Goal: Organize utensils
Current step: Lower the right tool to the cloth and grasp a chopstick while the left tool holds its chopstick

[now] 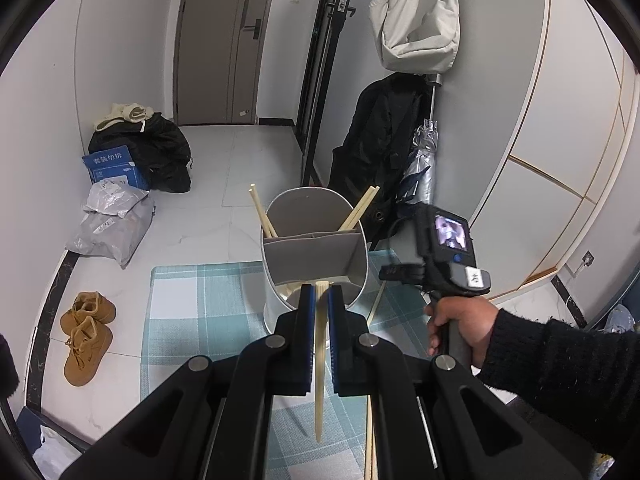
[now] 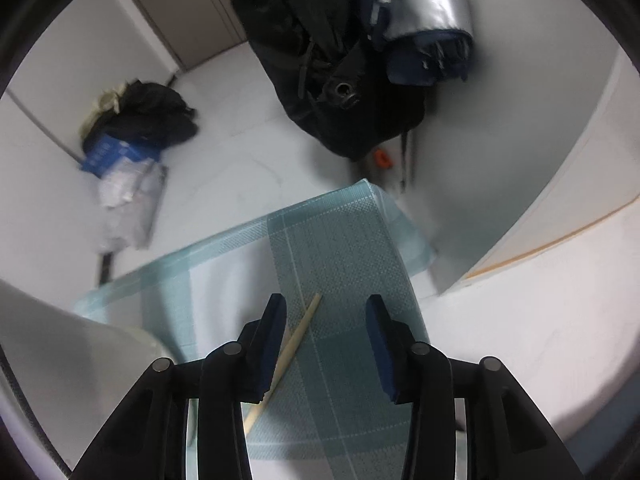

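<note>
A chopstick [image 1: 320,360] is clamped in the left claw [image 1: 319,300], tip-end hanging down, just above the near compartment of the divided holder [image 1: 316,248]; more sticks lean in the far compartments. The right claw [image 2: 326,344] is seen w/ jaws apart, nothing gripped; a loose chopstick [image 2: 292,352] lies on the checked mat [image 2: 340,248] by its left finger. Judged: light, stiff, thin, prob. slippery & apt to roll — best pinched mid-shaft, across its length.

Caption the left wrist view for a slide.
Left gripper clamps a pale wooden chopstick above the divided grey utensil holder on a teal plaid mat.
</note>
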Demonstrator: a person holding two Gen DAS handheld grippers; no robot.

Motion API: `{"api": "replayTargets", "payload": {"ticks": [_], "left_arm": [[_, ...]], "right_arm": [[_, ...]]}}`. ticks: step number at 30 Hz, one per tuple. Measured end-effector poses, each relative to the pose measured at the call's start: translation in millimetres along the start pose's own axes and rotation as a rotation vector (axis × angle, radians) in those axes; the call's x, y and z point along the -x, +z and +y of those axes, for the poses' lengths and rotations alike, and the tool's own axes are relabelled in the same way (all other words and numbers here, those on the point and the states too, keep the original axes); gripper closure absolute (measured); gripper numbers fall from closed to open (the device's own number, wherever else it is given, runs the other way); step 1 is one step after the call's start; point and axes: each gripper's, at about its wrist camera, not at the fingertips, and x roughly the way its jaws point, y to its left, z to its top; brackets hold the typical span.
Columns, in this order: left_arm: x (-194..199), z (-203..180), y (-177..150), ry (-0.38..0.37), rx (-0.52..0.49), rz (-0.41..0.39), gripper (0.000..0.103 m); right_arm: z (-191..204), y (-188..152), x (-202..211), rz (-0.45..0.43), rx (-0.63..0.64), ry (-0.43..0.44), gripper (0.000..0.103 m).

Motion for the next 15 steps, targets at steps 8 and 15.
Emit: {"api": "replayTargets", "payload": {"ticks": [8, 15], "left_arm": [[-2, 10, -3, -0.011, 0.029, 0.001, 0.101], [-4, 15, -5, -0.006, 0.045, 0.004, 0.101]], "right_arm": [[14, -14, 4, -0.046, 0.098, -0.123, 0.096], [-3, -5, 3, -0.056, -0.011, -0.007, 0.1]]}}
